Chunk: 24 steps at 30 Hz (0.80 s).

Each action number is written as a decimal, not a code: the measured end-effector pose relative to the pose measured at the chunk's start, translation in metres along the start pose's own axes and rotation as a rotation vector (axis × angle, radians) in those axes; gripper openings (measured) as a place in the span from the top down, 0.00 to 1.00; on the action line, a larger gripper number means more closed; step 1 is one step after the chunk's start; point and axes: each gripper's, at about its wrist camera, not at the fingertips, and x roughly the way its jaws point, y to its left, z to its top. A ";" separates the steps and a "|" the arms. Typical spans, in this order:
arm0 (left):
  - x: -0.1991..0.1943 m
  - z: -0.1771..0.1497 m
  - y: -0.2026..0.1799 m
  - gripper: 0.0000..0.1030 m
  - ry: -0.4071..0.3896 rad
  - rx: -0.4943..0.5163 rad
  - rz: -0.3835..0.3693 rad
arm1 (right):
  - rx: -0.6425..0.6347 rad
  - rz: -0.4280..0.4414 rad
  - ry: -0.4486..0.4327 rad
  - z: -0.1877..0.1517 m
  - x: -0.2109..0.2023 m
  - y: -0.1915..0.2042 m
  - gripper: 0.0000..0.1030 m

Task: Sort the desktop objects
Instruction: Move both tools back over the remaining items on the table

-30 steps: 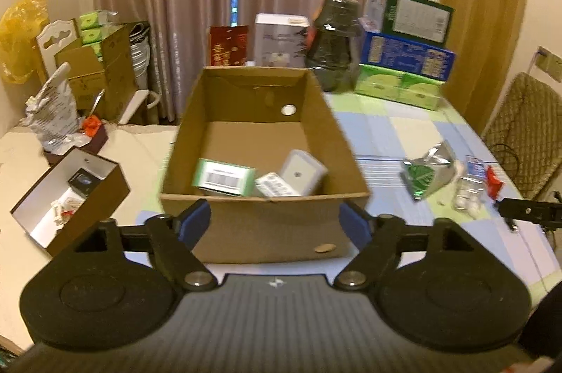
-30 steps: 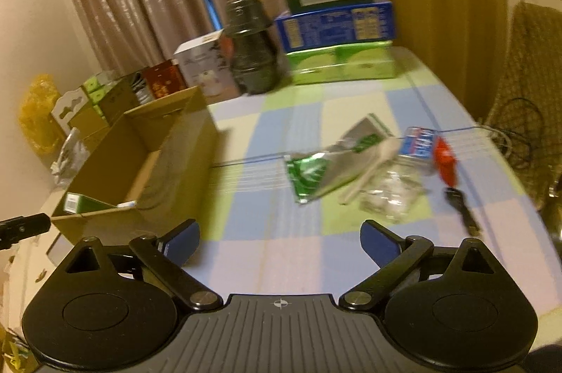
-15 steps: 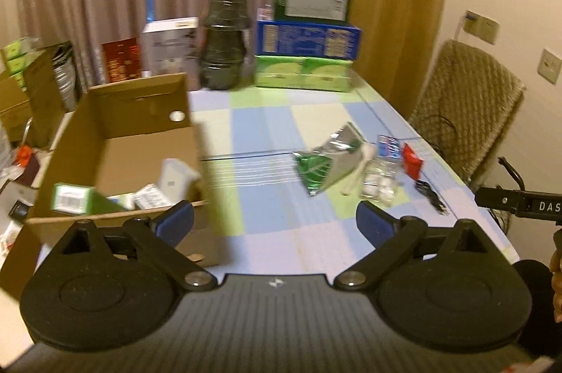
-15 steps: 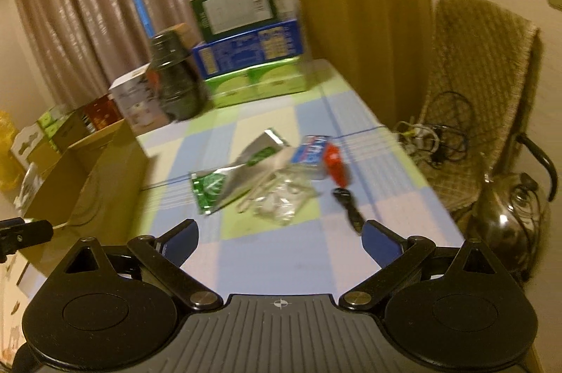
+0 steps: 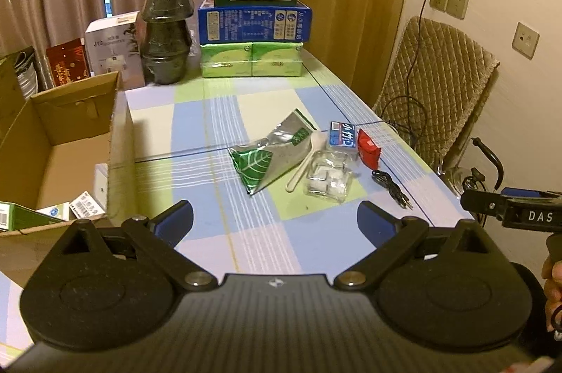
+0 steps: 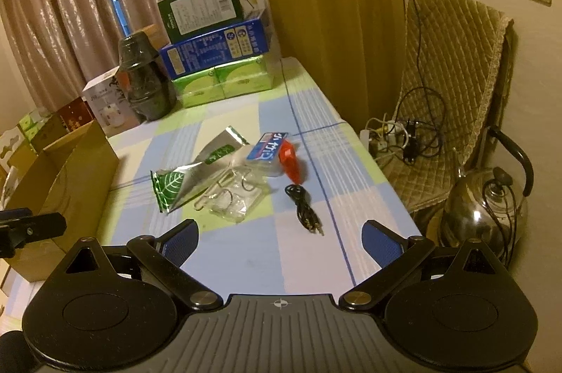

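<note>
Your left tool (image 5: 275,218) and right tool (image 6: 281,237) angled down over worktop (image 5: 253,243), both wide open, empty. Cardboard box (image 5: 66,134) bounds left; bare cloth ahead.

White capitals "DAS" show on the black bar of the other gripper (image 5: 516,213) poking in at the right edge of the left wrist view, cut off after the S. The white carton with a dark figure printed on it (image 5: 114,47) carries a small line starting "J19", the rest too fine to make out. The blue and white packet (image 5: 342,134) by the red pouch bears large white characters, and the stacked boxes at the back have print too small to read
</note>
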 end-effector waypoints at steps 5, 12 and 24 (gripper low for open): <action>0.006 -0.003 -0.005 0.05 0.020 0.005 -0.001 | 0.007 -0.001 0.015 -0.004 0.005 -0.006 0.06; 0.013 -0.005 -0.008 0.05 0.041 0.007 -0.006 | 0.008 -0.008 0.033 -0.009 0.011 -0.010 0.06; 0.030 -0.004 -0.018 0.05 0.059 0.044 -0.034 | -0.063 -0.025 0.031 -0.005 0.020 -0.016 0.06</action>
